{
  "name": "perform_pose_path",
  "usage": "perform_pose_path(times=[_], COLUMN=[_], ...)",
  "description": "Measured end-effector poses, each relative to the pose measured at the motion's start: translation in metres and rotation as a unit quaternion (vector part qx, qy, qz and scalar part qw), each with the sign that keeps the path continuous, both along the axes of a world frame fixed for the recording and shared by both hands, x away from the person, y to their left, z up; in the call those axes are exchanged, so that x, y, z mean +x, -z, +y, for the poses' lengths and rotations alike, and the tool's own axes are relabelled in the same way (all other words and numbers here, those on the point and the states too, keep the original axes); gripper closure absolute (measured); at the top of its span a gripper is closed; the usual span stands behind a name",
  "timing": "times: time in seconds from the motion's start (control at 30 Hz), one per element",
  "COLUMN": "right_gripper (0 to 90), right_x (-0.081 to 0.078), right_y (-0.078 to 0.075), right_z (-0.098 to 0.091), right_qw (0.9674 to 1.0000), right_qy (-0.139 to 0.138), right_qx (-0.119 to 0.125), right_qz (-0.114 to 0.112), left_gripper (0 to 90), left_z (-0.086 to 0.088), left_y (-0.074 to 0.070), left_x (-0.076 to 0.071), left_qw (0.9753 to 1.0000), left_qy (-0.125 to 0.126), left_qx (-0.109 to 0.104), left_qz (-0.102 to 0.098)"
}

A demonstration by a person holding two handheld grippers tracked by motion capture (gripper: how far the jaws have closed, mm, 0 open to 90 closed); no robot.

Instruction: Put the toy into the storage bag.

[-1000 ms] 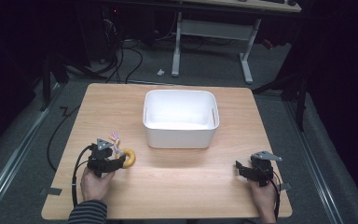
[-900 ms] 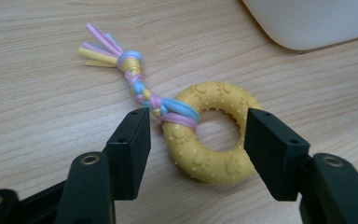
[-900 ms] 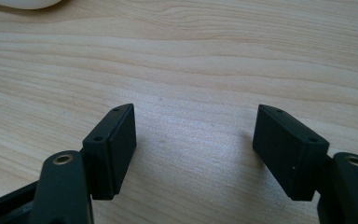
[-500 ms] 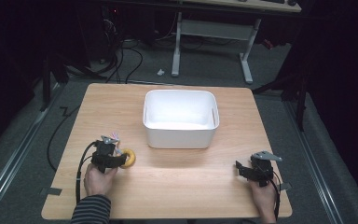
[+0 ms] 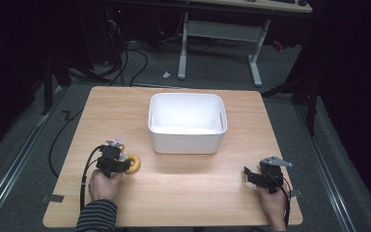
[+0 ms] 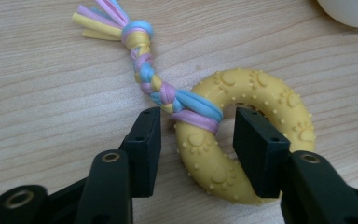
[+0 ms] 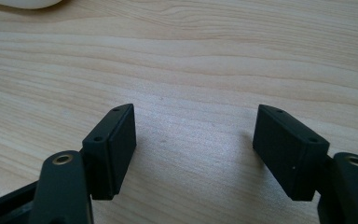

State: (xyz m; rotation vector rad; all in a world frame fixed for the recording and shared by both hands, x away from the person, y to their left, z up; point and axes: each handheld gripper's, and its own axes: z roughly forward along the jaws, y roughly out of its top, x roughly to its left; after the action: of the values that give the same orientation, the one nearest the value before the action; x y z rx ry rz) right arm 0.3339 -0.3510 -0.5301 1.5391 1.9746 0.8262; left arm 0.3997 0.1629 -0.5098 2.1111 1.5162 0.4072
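Note:
A yellow rubber ring toy [image 6: 261, 93] with paw prints and a braided pastel rope tail [image 6: 147, 74] lies on the wooden table [image 5: 183, 193], at the front left. My left gripper [image 6: 198, 135] straddles one side of the ring where the rope is tied on. One jaw sits in the ring's hole against the rubber, the other a little clear of it outside. Its jaws have just been closing, with the ring between them. In the high view the left gripper [image 5: 123, 163] meets the ring [image 5: 134, 164]. My right gripper [image 5: 248, 174] rests open at the front right over bare wood [image 7: 196, 135].
A white rectangular bin [image 5: 186, 142] stands in the middle of the table, behind and to the right of the ring; its edge also shows in the gripper views [image 6: 349, 9]. Cables trail off the table's left side. A desk frame stands on the floor beyond.
The left gripper has edged forward onto the ring and its jaws have narrowed around it. The right gripper has not moved.

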Motion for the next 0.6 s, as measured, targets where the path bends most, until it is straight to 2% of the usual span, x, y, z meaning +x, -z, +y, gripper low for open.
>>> perform_pose_path(times=[0.27,0.6], right_gripper=[30.3,30.3], right_x=[0.0,-0.0001], right_y=[0.0,-0.0001], right_z=[0.0,0.0003], right_qw=[1.0,1.0], right_qy=[0.0,-0.001], right_qx=[0.0,0.001], right_qz=[0.0,0.001], left_gripper=[63.1,65.8], left_z=[-0.0021,-0.0087], left_y=[0.0009,-0.0035], left_x=[0.0013,0.0016], left_qw=[1.0,0.9997], left_qy=[-0.004,0.014], left_qx=[-0.007,0.021], left_qz=[0.003,0.005])
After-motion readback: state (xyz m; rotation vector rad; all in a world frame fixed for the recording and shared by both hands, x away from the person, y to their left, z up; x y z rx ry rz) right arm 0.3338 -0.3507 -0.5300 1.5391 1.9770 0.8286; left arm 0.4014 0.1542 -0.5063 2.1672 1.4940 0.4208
